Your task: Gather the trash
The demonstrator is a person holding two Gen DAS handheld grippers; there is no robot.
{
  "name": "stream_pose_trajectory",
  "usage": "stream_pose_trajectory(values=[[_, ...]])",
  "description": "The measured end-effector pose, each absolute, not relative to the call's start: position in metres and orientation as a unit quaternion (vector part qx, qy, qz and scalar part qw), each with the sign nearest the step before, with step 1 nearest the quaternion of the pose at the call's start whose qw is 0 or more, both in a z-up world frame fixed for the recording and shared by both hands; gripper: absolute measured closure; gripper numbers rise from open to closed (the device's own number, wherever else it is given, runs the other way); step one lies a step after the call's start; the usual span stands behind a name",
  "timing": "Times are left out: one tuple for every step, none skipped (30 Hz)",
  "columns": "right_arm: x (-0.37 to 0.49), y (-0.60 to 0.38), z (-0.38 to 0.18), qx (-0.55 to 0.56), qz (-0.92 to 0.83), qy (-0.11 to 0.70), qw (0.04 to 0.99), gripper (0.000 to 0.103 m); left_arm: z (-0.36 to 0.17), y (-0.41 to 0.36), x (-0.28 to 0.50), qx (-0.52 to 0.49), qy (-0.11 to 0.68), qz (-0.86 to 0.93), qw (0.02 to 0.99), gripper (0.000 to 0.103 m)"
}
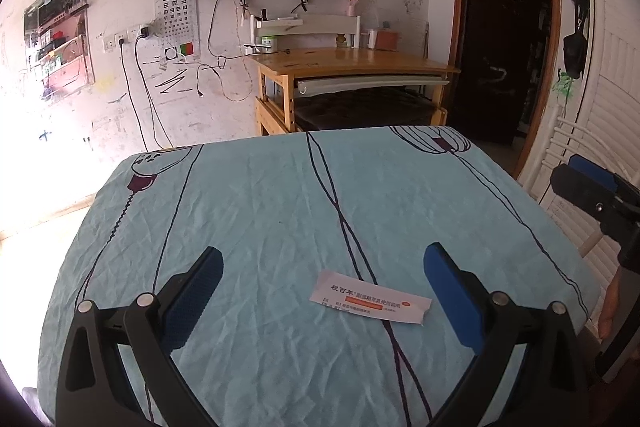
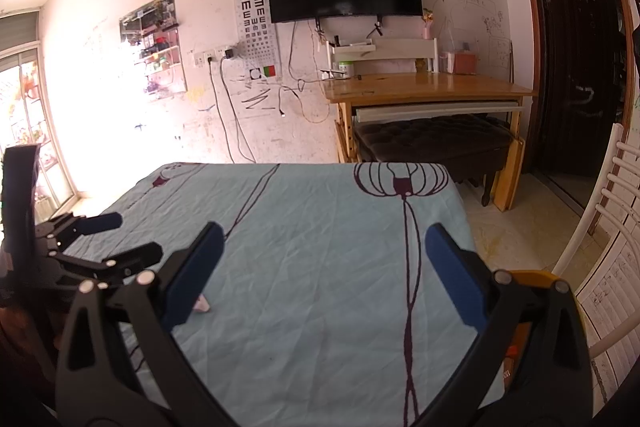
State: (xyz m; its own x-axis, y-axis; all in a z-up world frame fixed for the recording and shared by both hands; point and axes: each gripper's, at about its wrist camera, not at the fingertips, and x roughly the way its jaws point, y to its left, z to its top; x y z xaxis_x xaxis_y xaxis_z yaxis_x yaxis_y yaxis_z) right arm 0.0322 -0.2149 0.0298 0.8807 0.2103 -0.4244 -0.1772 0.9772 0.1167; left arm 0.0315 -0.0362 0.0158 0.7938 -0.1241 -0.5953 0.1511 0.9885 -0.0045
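From the left wrist, the left tool (image 1: 324,263) hung over the tabletop (image 1: 260,195) with its two blue pads spread wide and nothing between them. The leaflet (image 1: 370,297) lay flat on the cloth just ahead of the tool, inside the span of the pads and nearer the right-hand one. To my eye the step in hand was picking that paper up, and doing it well looked like a matter of lowering the tool until one pad could get under or against a long edge, since so thin a sheet lying flat gives little to pinch; closing across its narrow width seemed the better bet. It was a long white slip, folded or creased, with dark printed characters and an orange band, one end slightly curled. The right tool (image 1: 588,183) showed at the far right, off the tabletop edge.

From the right wrist, the right tool (image 2: 322,255) was likewise spread and empty above the cloth. Only a small pale corner of the leaflet (image 2: 202,304) peeked out beside its left pad. The left tool (image 2: 120,239) sat to its left, apart from it.
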Motion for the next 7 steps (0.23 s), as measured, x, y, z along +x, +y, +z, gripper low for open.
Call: stream_pose_trajectory(values=[[0.0324, -0.2149, 0.0294, 0.037, 0.1, 0.223, 0.969, 0.006, 0.0162, -0.0361, 0.0315, 0.021, 0.312, -0.072, 0.947, 0.008], [0.0321, -0.2149, 0.03, 0.036, 0.1, 0.222, 0.969, 0.006, 0.0162, -0.0361, 0.0311, 0.021, 0.312, -0.071, 0.947, 0.008], [0.0323, -0.2148, 0.0298, 0.036, 0.1, 0.222, 0.969, 0.006, 0.0164, -0.036, 0.0308, 0.021, 0.311, -0.069, 0.948, 0.008], [0.0322, -0.2148, 0.0299, 0.037, 0.1, 0.223, 0.969, 0.006, 0.0165, -0.0358, 0.0308, 0.021, 0.311, -0.068, 0.948, 0.008], [0.0322, -0.2147, 0.0299, 0.037, 0.1, 0.223, 0.969, 0.006, 0.0165, -0.0354, 0.0307, 0.02, 0.312, -0.067, 0.947, 0.008], [0.0324, -0.2147, 0.0296, 0.037, 0.1, 0.223, 0.969, 0.006, 0.0165, -0.0349, 0.0312, 0.017, 0.313, -0.066, 0.947, 0.008], [0.0322, -0.2144, 0.0298, 0.036, 0.1, 0.223, 0.969, 0.006, 0.0165, -0.0342, 0.0314, 0.016, 0.314, -0.065, 0.947, 0.008]])
